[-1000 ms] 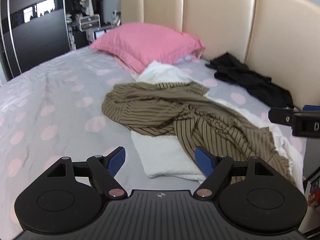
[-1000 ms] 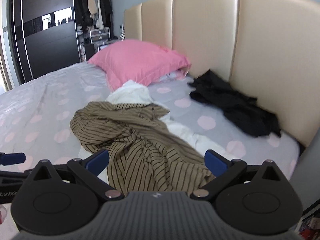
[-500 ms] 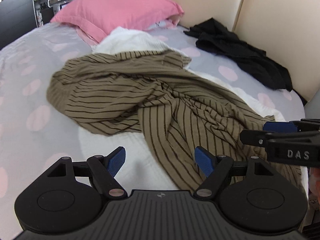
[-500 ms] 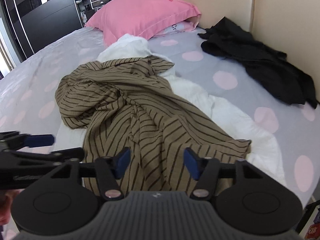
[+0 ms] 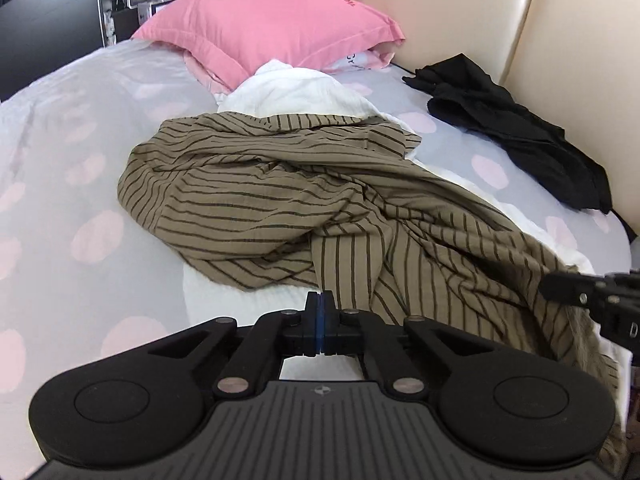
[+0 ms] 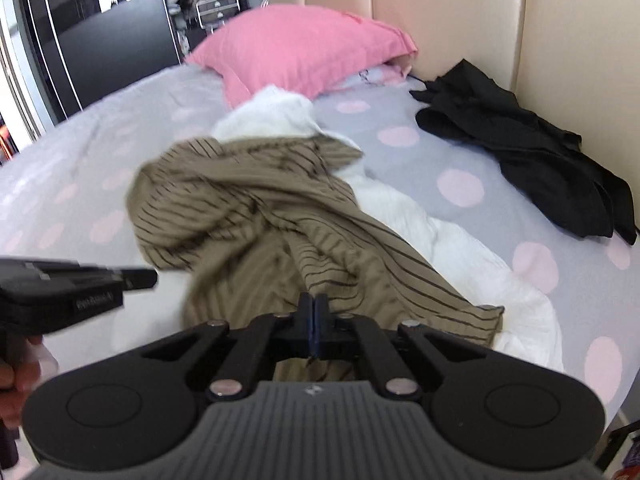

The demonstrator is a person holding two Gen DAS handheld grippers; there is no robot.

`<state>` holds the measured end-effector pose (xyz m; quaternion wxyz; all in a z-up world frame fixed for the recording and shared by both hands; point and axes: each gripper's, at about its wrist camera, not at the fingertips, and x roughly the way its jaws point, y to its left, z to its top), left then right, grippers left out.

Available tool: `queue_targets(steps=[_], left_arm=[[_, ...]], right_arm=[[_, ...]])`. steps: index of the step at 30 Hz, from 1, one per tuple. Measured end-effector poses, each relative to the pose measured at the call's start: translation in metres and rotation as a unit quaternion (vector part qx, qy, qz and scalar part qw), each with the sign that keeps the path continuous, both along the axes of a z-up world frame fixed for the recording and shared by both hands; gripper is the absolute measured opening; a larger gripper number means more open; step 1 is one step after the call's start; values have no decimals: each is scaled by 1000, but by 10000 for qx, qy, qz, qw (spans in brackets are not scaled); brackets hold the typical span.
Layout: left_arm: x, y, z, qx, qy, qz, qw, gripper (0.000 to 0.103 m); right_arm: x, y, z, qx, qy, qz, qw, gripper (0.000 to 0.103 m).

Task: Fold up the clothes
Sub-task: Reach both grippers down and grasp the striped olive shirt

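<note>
Both jaws just snapped shut: left gripper (image 5: 321, 312) and right gripper (image 6: 314, 320) each pinch the near edge of the striped brown garment (image 5: 280, 200), which lies crumpled on the bed (image 5: 60, 140), long axis running away toward the pink pillow (image 5: 272, 20).

A home bedroom: bed (image 5: 60, 152), pink pillow (image 5: 272, 24), padded headboard (image 5: 560, 32).

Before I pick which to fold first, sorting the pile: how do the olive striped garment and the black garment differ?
The olive striped garment has dark stripes; the black garment is plain. The striped one sprawls mid-bed over white fabric; the black one lies on the dotted sheet beside the headboard. The striped one spreads wider and reaches the hand-held grippers; the black one lies apart. Both are crumpled and unfolded.
</note>
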<state>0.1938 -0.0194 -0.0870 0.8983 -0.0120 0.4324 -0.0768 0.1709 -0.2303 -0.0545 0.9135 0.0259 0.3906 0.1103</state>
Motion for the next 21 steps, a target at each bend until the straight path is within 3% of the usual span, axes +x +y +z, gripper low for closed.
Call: queue_targets(steps=[5,7,11,13,15,17,20,21], left_arm=[[-19,13,23,-274,69,-24,9996,0],[-27,20,33,-355,112,21,9993,17],[-46,37,50,-285,131,116,9994,26],[-55,44,55,-233,179,142,9995,37],[-62,49,56,-184,229,160,9994,45],[-67,52,54,-66,269,149,9995,46],[-70,51,47,-23,368,132,9992,49],[-71,51,45,-10,402,126,9991,50]], right_arm=[[-21,22,23,459,30,572,9973,1],[-34,41,29,497,99,939,9943,0],[-66,77,28,680,367,1711,9822,0],[-83,91,26,764,512,2057,9743,0],[-94,100,24,708,523,2235,9707,0],[-101,108,24,569,467,2331,9697,1],[-98,106,22,566,486,2332,9696,10],[-95,104,22,590,477,2268,9710,23]])
